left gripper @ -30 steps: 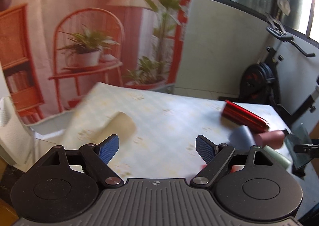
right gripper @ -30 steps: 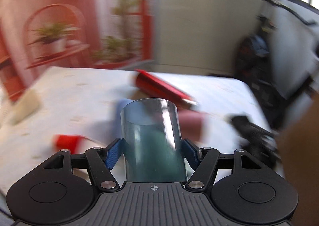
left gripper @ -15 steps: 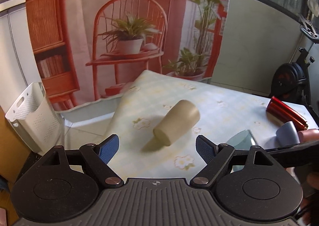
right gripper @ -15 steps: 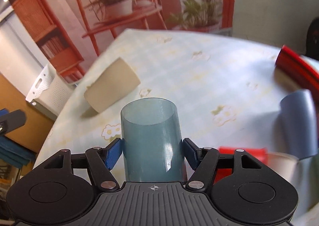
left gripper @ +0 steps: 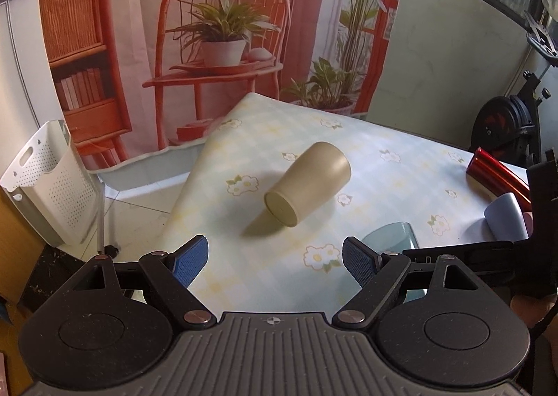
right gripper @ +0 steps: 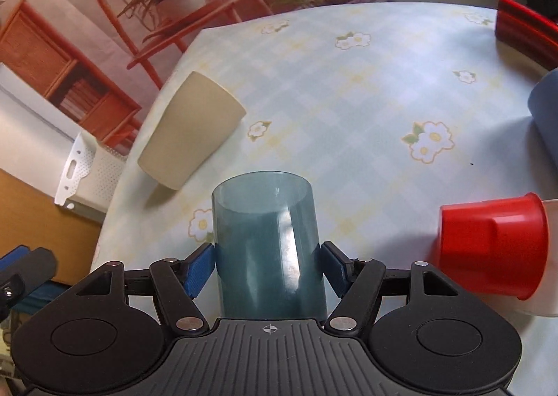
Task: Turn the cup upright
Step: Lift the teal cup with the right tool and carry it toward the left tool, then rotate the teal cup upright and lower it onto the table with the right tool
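The right gripper (right gripper: 268,261) was clamped on a teal cup (right gripper: 268,242), its blue pads (right gripper: 200,268) pressed against the cup's sides. The cup pointed forward along the fingers, its far end out over the table (right gripper: 348,89). In the left view only part of the teal cup (left gripper: 392,239) showed, beside the right-hand finger and behind the black body of the other tool (whether it touched the cloth could not be told).

The left gripper (left gripper: 275,258) held nothing, its jaws wide apart above the near edge of the table (left gripper: 383,179).

A beige cup (left gripper: 308,183) lay on its side on the flowered cloth, ahead of the left gripper and apart from it, its flat base turned toward that camera. From the right wrist the beige cup (right gripper: 190,131) lay to the left of the teal one, near the table's edge.

A red cup (right gripper: 491,249) lay on its side to the right of the teal cup, against something white at the frame's edge. A blue-grey cup (left gripper: 504,216) lay further right, near a red tube (left gripper: 497,174). A white basket (left gripper: 48,183) stood on the floor to the left, before a printed backdrop (left gripper: 223,29).
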Available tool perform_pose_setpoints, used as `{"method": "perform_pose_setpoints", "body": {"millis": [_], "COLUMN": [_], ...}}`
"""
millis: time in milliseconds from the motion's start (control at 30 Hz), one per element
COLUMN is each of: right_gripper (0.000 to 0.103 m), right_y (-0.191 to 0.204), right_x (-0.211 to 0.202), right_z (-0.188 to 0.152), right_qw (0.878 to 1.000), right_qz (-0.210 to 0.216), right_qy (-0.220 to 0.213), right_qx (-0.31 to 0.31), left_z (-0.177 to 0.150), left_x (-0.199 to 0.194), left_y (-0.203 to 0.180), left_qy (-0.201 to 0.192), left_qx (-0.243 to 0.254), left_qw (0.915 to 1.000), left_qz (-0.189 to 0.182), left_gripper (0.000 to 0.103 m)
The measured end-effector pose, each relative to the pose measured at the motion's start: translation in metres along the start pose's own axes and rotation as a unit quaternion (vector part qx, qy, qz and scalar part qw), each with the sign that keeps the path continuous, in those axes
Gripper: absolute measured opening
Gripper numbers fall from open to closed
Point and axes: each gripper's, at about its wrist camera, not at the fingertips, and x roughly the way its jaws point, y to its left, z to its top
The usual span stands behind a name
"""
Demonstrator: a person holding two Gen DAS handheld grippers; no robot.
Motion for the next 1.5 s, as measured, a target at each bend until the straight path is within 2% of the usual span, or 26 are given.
{"method": "perform_pose_setpoints", "body": {"millis": [300,533,700,1167,1333,1500], "right_gripper": [0.065,0.065,0.065,0.067,0.072,0.073], "right_y": [-0.004,-0.017,-0.027,-0.065,-0.079,-0.095], "right_x": [-0.037,-0.069,-0.090,-0.129,-0.138,-0.150], "right_z": [-0.003,-0.010,-0.019,-0.034,-0.042,-0.050], "right_qw": [0.998,0.990,0.978,0.968,0.966,0.964], "right_qz": [-0.008,-0.054,-0.104,-0.138,-0.143,-0.152], "right_qy": [-0.056,-0.107,-0.144,-0.182,-0.191,-0.204], "right_qx": [-0.037,-0.075,-0.106,-0.107,-0.096,-0.074], "left_z": [0.001,0.002,0.002,0.003,0.004,0.003], "left_x": [0.003,0.014,0.019,0.039,0.052,0.063], "left_y": [-0.008,-0.023,-0.037,-0.080,-0.078,-0.074], "left_qy": [0.008,0.019,0.023,0.037,0.064,0.088], "left_qx": [-0.004,-0.005,-0.007,-0.011,-0.032,-0.049], "left_qw": [0.9999,0.9995,0.9990,0.9977,0.9962,0.9939], "left_qz": [-0.014,-0.024,-0.037,-0.057,-0.049,-0.046], "left_gripper": [0.086,0.086,0.086,0.086,0.086,0.086]}}
